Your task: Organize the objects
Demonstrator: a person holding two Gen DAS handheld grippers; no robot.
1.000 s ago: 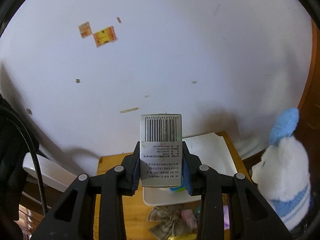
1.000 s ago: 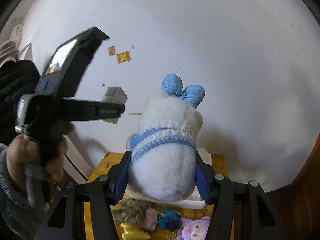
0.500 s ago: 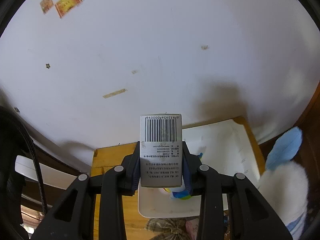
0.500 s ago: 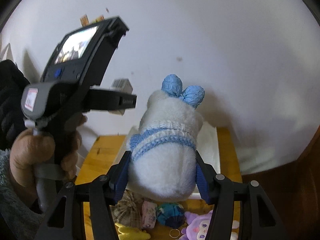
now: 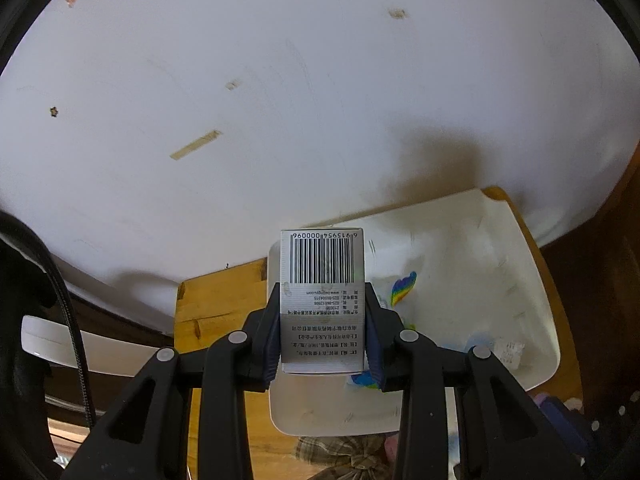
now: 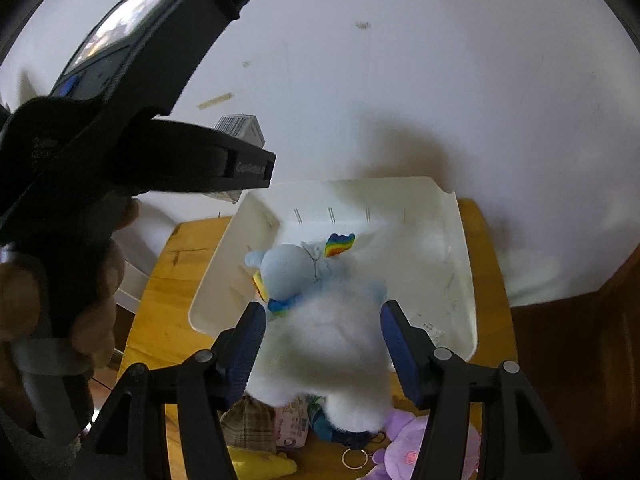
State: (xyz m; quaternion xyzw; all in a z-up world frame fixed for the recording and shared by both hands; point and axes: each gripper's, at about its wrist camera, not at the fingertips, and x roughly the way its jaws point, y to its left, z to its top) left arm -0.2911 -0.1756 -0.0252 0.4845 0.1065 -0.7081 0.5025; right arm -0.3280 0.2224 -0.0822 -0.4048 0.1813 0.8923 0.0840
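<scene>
My left gripper (image 5: 322,300) is shut on a silver box with a barcode (image 5: 322,280) and holds it above the near left part of the white bin (image 5: 532,288). The same gripper and box (image 6: 240,126) show at the left of the right wrist view. My right gripper (image 6: 323,320) is open over the bin (image 6: 466,264). The white plush with blue trim (image 6: 332,340) is blurred between its fingers, dropping out of them onto the bin's near rim. A light blue plush with rainbow wings (image 6: 292,268) lies inside the bin.
The bin stands on a wooden table (image 6: 180,256) against a white wall (image 5: 320,100). In front of the bin lie a plaid pouch (image 6: 248,424), a yellow toy (image 6: 260,468), a purple plush (image 6: 416,448) and a key ring (image 6: 354,458). A dark wooden panel (image 6: 580,360) stands at the right.
Both grippers moved forward and down toward the bin. My right gripper opened and let go of the white plush, which falls. The left stays shut on the box.
</scene>
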